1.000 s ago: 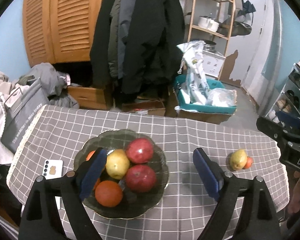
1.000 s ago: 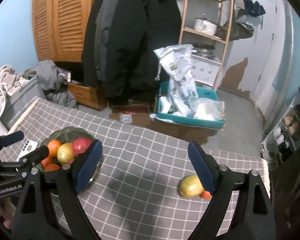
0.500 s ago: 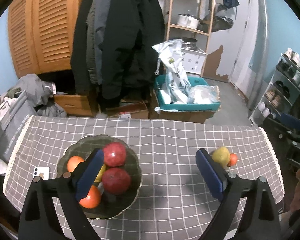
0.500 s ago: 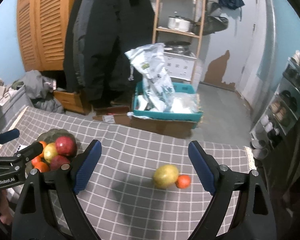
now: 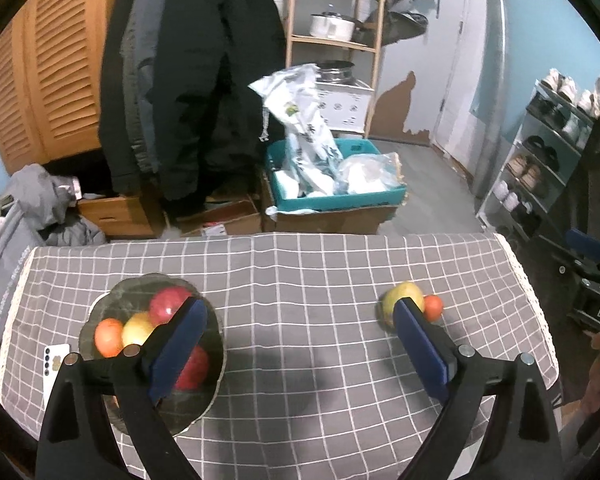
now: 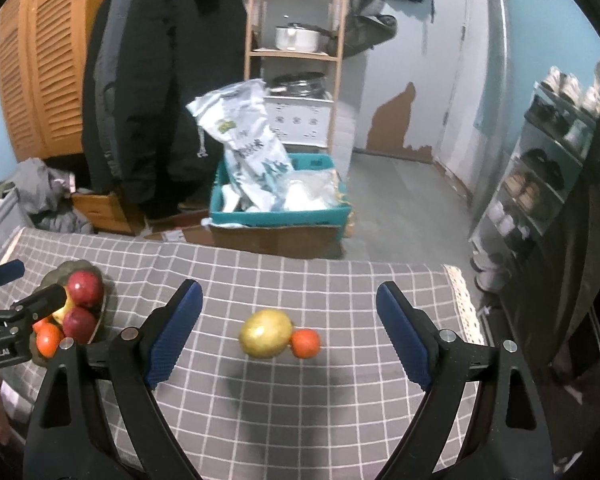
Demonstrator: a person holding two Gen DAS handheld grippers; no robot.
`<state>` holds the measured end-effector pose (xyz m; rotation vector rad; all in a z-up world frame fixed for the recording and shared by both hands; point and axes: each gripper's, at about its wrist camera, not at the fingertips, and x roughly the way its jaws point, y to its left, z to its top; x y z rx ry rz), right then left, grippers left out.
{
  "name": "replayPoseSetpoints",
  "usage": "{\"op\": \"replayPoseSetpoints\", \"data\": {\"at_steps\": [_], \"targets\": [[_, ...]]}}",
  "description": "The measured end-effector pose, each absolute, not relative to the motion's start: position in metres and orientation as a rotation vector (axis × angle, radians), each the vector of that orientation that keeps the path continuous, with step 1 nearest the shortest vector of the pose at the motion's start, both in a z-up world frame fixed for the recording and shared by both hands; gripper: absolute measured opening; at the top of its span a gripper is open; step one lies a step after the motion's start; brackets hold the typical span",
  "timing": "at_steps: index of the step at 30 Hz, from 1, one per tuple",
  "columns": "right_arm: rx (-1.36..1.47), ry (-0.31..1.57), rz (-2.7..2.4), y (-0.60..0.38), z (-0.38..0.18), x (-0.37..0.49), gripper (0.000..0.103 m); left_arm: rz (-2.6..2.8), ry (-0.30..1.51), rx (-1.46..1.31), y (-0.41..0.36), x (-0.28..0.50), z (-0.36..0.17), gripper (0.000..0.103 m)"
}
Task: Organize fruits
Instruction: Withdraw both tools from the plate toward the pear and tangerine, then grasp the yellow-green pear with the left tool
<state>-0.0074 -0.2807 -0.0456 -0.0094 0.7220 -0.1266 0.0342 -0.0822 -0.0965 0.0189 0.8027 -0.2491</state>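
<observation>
Right wrist: open right tongs (image 6: pixel 289 332) above yellow fruit (image 6: pixel 265 333)

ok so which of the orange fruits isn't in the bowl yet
The small orange on the tablecloth, touching the yellow pear between the right gripper's open fingers. The other oranges sit in the bowl.

A: What is the surface (image 6: pixel 340 400) covered with?
B: It is covered with soft grey cloth (image 5: pixel 300 280), marked with white lines. It looks matt.

A: How do the fruits look?
B: The red apples (image 5: pixel 166 306) are seen to be smooth and shiny. The yellow pear (image 6: pixel 265 333) is a bit shiny too.

A: And the bowl (image 5: pixel 100 316)?
B: Dark, see-through glass, it seems.

A: The fingers (image 6: pixel 172 338)?
B: Black hard plastic, with blue ribbed pads.
</observation>
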Motion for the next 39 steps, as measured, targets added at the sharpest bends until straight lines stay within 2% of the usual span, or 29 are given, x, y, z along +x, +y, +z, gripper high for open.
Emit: {"op": "replayPoseSetpoints", "data": {"at_steps": [16,39], "targets": [[0.061,0.770,-0.163,-0.323,-0.068,-0.010,0.088,-0.309,0.869,0.087,-0.130,0.045,-0.122,0.096],[0.148,1.039,-0.216,-0.370,-0.176,0.039,0.088,-0.364,1.073,0.173,-0.196,0.095,-0.219,0.096]]}}
